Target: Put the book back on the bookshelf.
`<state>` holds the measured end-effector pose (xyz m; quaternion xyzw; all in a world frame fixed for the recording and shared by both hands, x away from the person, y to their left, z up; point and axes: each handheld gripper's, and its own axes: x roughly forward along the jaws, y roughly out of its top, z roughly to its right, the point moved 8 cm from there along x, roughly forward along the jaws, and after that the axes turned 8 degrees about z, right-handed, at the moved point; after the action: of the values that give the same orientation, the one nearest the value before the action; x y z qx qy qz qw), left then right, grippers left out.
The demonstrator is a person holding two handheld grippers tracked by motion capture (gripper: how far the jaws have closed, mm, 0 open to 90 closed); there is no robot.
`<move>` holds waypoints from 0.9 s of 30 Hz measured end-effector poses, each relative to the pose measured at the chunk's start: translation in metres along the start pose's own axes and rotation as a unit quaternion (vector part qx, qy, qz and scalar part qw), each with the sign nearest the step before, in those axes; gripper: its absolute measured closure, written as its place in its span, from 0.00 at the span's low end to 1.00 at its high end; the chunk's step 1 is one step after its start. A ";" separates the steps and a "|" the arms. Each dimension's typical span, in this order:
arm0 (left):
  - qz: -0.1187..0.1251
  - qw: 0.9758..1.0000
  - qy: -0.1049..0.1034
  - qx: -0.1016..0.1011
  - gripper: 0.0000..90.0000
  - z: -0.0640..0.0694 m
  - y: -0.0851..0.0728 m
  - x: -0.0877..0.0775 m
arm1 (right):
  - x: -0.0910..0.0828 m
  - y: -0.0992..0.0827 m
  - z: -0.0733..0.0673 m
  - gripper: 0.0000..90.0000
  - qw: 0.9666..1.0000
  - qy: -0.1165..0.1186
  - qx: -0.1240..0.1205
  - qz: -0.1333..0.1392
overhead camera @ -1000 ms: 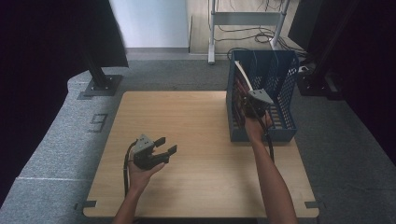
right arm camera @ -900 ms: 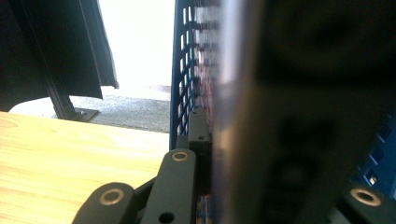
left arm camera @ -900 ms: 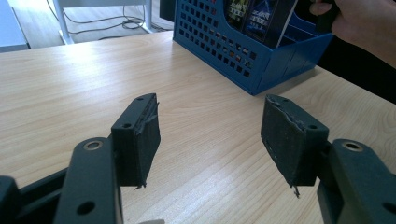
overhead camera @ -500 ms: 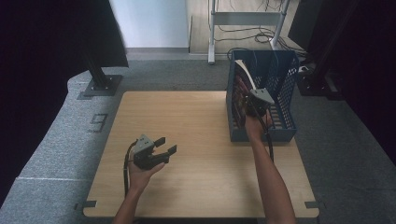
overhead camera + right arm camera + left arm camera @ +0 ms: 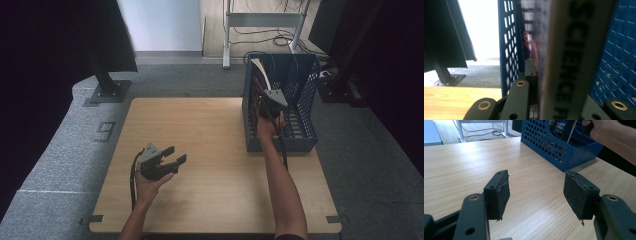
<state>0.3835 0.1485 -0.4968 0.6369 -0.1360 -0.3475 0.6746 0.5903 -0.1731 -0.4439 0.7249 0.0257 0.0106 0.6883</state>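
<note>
Gripping a magazine (image 5: 564,62) upright inside the blue crate (image 5: 300,142) at the surface's (image 5: 210,200) far right: right tongs (image 5: 262,102) clenched on its spine, long axis vertical, so out means straight up. Left tongs (image 5: 536,192) released, empty, well apart near the front.

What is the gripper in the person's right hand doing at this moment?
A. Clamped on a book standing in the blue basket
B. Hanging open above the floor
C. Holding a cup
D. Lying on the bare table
A. The right gripper reaches into the blue basket, and the right gripper view shows its jaws closed on the upright book standing there.
</note>
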 end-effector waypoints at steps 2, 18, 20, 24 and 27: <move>0.000 1.000 0.001 0.000 0.42 -0.001 0.000 0.000 | 0.001 0.001 -0.001 0.91 1.000 -0.001 0.000 0.002; -0.005 1.000 -0.002 0.005 0.42 0.005 -0.002 0.001 | -0.002 0.000 -0.031 0.69 0.996 0.088 -0.022 0.001; -0.005 1.000 -0.002 0.006 0.42 0.005 -0.002 0.001 | -0.003 0.000 -0.031 0.67 0.996 0.090 -0.022 0.000; -0.008 1.000 -0.003 0.009 0.42 0.006 -0.003 0.003 | -0.008 -0.002 -0.028 0.62 0.995 0.101 -0.023 -0.002; -0.010 1.000 -0.002 0.010 0.42 0.006 -0.004 0.003 | -0.011 -0.001 -0.026 0.60 0.994 0.102 -0.025 0.002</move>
<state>0.3807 0.1418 -0.5005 0.6438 -0.1345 -0.3542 0.6648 0.5782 -0.1475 -0.4435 0.7026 0.0944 0.0863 0.7000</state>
